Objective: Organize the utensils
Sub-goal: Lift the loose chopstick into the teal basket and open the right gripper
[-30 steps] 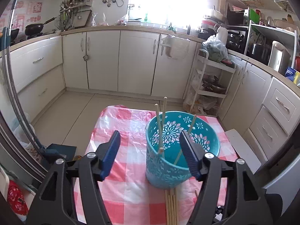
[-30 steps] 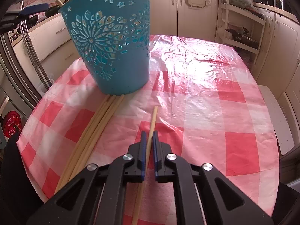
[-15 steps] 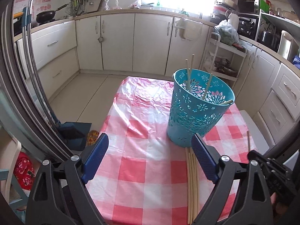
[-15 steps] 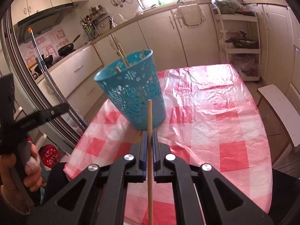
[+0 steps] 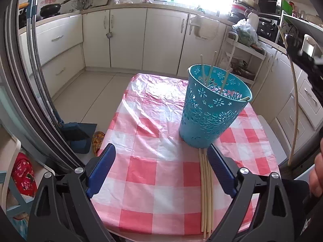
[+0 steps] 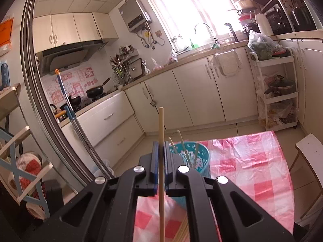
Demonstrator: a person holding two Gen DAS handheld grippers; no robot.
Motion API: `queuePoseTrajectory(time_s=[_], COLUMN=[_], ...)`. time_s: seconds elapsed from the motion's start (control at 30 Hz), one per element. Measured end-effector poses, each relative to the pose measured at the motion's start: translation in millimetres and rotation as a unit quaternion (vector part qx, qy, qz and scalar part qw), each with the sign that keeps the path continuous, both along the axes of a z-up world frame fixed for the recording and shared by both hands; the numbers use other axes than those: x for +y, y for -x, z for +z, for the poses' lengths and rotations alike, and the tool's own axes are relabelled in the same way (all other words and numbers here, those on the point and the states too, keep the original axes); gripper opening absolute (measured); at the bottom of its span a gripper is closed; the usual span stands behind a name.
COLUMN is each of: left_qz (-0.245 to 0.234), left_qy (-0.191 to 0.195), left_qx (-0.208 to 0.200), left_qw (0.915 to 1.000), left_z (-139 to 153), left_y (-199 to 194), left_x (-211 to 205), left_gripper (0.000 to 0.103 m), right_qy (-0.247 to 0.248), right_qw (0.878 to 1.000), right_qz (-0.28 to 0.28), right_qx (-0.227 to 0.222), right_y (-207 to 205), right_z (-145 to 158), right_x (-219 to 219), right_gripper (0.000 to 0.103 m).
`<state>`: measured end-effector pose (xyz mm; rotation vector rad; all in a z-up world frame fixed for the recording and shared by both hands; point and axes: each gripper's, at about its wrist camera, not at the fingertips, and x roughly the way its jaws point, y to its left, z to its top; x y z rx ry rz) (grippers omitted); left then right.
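A teal cut-out basket (image 5: 214, 109) stands on the pink checked tablecloth (image 5: 153, 141) with a few chopsticks leaning inside it. Several loose chopsticks (image 5: 206, 191) lie on the cloth in front of the basket. My left gripper (image 5: 161, 171) hovers over the near part of the table; its jaws are opening and grip nothing. My right gripper (image 6: 161, 151) is shut on one chopstick (image 6: 161, 129), held upright high above the basket (image 6: 191, 157). In the left wrist view the right gripper (image 5: 290, 49) shows at the upper right, with that chopstick (image 5: 295, 104) hanging below it.
A white stool (image 6: 308, 147) stands at the table's right side. A blue dustpan (image 5: 78, 135) lies on the floor to the left, by a sliding door frame (image 5: 30, 92). A white trolley (image 6: 276, 92) and cabinets line the far wall. A person's hand (image 5: 317, 173) shows at the right edge.
My right gripper lifted the chopstick off the cloth and rose well above the basket, tipping it upright. My left gripper drew back from the basket and its jaws spread wider.
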<state>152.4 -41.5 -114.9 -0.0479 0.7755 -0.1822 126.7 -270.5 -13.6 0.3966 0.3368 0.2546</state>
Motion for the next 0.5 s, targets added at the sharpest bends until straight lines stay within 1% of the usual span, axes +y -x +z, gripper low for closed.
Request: queuePoseTrajectory(time_s=[0.17, 0.27, 0.37, 0.5], left_qz=[0.008, 0.013, 0.016, 0.019], left_qy=[0.009, 0.014, 0.019, 0.023], left_qx=[0.003, 0.009, 0.014, 0.02], left_qw=[0.9999, 0.9998, 0.9996, 0.9993], left_z=[-1.7, -6.2, -10.1, -14.4], left_y=[-0.2, -1.3, -2.3, -4.8], left_x=[7.4, 10.5, 12.9, 15.2], left_gripper=[0.09, 0.091, 0.091, 0.091], right_qy=[-0.004, 0.004, 0.01, 0.026], right_qw=[0.998, 0.995, 0.993, 0.992], right_qz=[-0.037, -0.07, -0.096, -0.113], right_qx=[-0.045, -0.064, -0.065, -0.056], right_y=[-25.2, -37.9, -50.6, -59.4], right_z=[13.2, 11.9, 3.0, -11.3], right_x=[2.0, 2.9, 2.6, 5.0], right_gripper=[0.006, 0.006, 0.006, 0.006])
